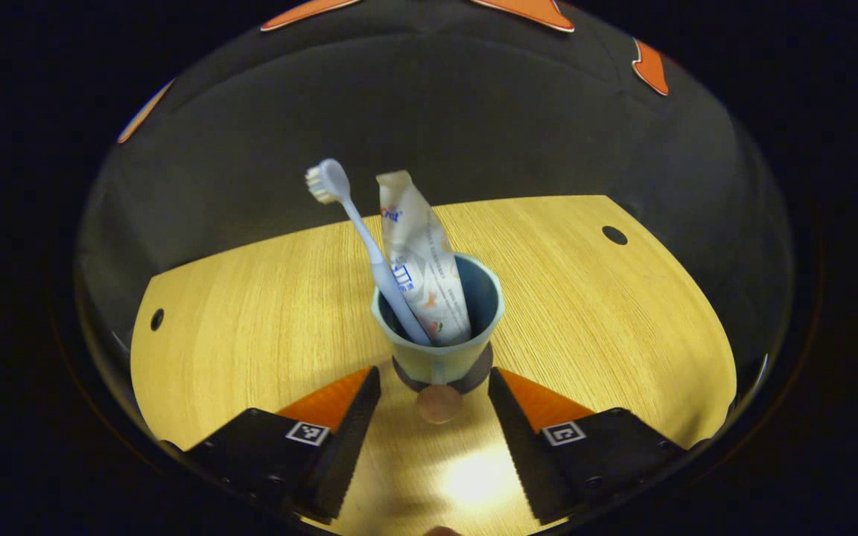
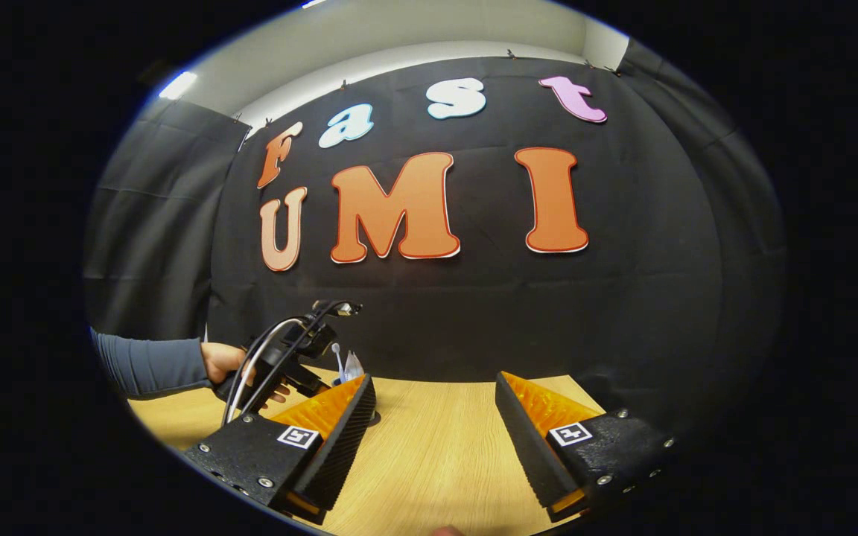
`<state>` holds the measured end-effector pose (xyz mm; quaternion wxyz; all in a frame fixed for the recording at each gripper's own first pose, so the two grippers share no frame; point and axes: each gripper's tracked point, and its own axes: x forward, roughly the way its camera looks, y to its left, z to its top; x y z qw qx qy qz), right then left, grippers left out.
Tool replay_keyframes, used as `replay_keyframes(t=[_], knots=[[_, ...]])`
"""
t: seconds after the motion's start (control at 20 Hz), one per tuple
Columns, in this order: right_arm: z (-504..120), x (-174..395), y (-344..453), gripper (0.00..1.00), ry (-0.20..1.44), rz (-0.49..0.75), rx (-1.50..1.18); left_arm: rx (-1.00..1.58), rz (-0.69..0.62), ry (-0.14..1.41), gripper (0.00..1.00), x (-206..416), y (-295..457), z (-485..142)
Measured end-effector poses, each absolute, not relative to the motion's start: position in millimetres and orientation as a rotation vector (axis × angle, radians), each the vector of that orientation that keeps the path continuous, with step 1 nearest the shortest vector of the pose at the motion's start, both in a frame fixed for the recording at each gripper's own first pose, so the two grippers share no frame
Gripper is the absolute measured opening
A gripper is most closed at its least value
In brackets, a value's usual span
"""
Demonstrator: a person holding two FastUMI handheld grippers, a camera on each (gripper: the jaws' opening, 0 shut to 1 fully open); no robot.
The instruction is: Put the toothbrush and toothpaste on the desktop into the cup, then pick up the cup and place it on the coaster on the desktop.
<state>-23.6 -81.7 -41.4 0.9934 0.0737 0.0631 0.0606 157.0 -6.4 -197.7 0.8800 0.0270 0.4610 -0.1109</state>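
A: Left gripper view first: we see the pale teal plastic cup [image 1: 440,327] standing upright on a dark round coaster [image 1: 474,372] on the light wood-grain desktop [image 1: 250,320]. A pale blue toothbrush [image 1: 366,246] leans left inside it, bristles up, and a white crinkled toothpaste tube [image 1: 421,268] stands beside it in the same cup.

B: And the left gripper [image 1: 434,398]? We see its fingers spread wide, one on each side just short of the cup, touching nothing.

A: Agreed. A small brownish round spot [image 1: 439,403] lies on the desktop just before the coaster.

B: In the right gripper view, the right gripper [image 2: 435,402] hovers above the desktop, fingers apart and empty. At far left we see a hand [image 2: 224,365] with a grey-blue sleeve [image 2: 150,365] holding the other gripper.
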Motion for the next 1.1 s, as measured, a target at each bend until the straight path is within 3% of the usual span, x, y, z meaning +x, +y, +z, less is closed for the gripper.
replay_keyframes(t=[0.1,0.25,0.75,0.95,1.1], knots=[[-38.8,-22.1,-76.0,0.96,0.122,0.129,0.143,0.050,-0.241,0.912,0.97,150.5,-2.0,-178.1],[-33.8,-17.3,-66.0,0.96,0.112,0.131,0.127,0.045,-0.244,0.829,1.00,137.6,5.9,-151.2],[-0.2,2.3,-44.0,0.97,-0.046,0.068,0.130,0.183,-0.045,0.252,0.99,104.7,84.1,-27.7],[-11.7,8.1,-39.5,1.00,-0.033,0.051,0.112,0.121,-0.013,0.174,0.99,60.1,94.9,-4.9],[-20.1,12.5,-29.5,0.96,-0.022,0.054,0.089,0.116,0.049,0.056,0.99,40.5,107.1,14.6]])
